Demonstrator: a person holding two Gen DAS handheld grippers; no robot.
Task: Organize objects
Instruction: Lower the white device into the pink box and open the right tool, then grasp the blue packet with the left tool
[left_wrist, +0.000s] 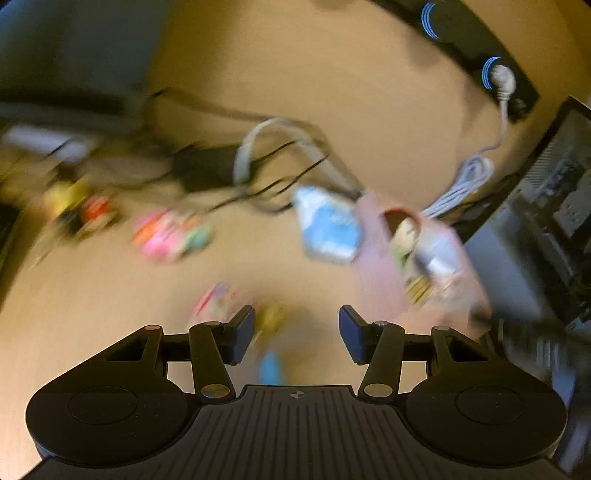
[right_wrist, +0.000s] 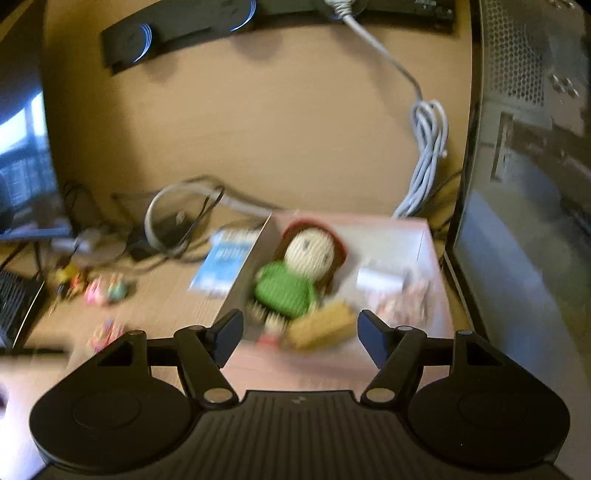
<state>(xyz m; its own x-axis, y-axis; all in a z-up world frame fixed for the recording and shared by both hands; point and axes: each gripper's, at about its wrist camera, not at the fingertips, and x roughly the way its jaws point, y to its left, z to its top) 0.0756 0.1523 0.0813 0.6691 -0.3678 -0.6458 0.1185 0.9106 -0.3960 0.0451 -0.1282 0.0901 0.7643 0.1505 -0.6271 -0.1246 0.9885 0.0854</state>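
An open pink box (right_wrist: 424, 236) sits on the wooden desk and holds a knitted doll (right_wrist: 295, 273) in a green top, a tan block (right_wrist: 321, 326) and a white item (right_wrist: 380, 280). My right gripper (right_wrist: 301, 334) hovers over the box's near edge, jaws apart with nothing between them. In the blurred left wrist view the same pink box (left_wrist: 373, 240) lies to the right and a blue packet (left_wrist: 328, 229) lies beside it. My left gripper (left_wrist: 297, 332) is open above small blurred items, one yellow (left_wrist: 271, 317) and one blue (left_wrist: 271, 367), touching neither. Colourful little toys (left_wrist: 170, 232) lie to the left.
Tangled cables and a black adapter (right_wrist: 162, 229) lie behind the blue packet (right_wrist: 225, 266). A black power strip (right_wrist: 177, 29) runs along the back, with a coiled white cable (right_wrist: 428, 147). A computer case (right_wrist: 524, 184) walls the right side. A keyboard (right_wrist: 14, 302) is at the left.
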